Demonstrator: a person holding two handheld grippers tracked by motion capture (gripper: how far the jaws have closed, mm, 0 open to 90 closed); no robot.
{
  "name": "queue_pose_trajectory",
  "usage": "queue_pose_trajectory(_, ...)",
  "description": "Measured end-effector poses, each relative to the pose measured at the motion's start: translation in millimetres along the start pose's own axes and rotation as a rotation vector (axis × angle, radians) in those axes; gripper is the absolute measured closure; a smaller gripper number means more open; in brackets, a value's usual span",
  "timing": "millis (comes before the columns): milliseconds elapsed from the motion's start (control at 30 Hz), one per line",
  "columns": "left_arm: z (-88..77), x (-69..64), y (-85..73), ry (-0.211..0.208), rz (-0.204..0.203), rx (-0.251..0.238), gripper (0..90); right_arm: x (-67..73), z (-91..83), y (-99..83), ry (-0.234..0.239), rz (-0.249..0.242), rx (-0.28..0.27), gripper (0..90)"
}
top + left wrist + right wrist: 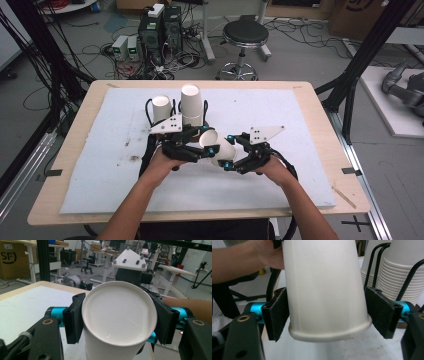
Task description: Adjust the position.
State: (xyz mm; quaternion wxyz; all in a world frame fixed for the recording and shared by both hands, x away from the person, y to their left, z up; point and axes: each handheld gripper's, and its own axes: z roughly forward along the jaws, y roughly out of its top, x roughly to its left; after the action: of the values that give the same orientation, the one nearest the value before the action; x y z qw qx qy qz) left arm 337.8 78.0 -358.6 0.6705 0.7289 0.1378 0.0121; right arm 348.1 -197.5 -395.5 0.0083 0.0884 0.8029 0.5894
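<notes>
Pinching the white paper cup (218, 146) near its closed base, my left gripper (204, 148) has its two black pads pressed flat against the cup's sides; in the left gripper view the cup's round bottom (119, 312) faces the camera between those pads. That cup lies tilted on its side above the white foam mat (100, 165), just in front of the two stacks of white paper cups (191, 104) standing in their black wire holders. My right gripper (231, 152) reaches in from the other side of the same cup, at its rolled rim. Its jaws are spread: in the right gripper view the cup's rim (329, 336) hangs between the pads, the left pad just at the wall, the right pad with a clear gap. Behind the cup there, the stacked cups (397, 277) stand near.
</notes>
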Motion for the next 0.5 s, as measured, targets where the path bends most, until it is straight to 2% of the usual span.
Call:
queue_pose_trajectory(33, -0.5, 0.0, 0.1, 0.007, 0.006, 0.015, 34.4, -1.4, -0.7, -0.2, -0.003, -0.016, 0.004, 25.6)
queue_pose_trajectory(67, -1.1, 0.0, 0.2, 0.027, 0.031, 0.047, 32.9, -1.7, -0.8, -0.2, -0.002, -0.024, 0.014, 27.2)
queue_pose_trajectory(133, -3.2, 0.2, -0.1, 0.047, 0.029, 0.082, 26.5, -2.7, -0.4, 0.7, -0.015, -0.050, 0.049, 27.6)
queue_pose_trajectory(167, -5.3, 0.8, -0.2, 0.052, 0.031, 0.090, 23.9, -3.2, -0.4, 0.7, -0.016, -0.059, 0.062, 27.6)
queue_pose_trajectory(300, -9.2, 2.5, -1.8, 0.060, 0.029, 0.109, 23.4, -5.5, 1.6, 0.0, 0.001, -0.064, 0.087, 28.1)
queue_pose_trajectory(433, -7.5, 2.4, -4.6, 0.041, 0.024, 0.129, 23.7, -3.8, 6.7, 0.8, 0.019, -0.073, 0.111, 28.3)
queue_pose_trajectory(500, -7.8, 2.6, -6.1, 0.009, 0.018, 0.131, 29.4, -3.3, 8.3, 1.1, 0.027, -0.079, 0.124, 28.3)
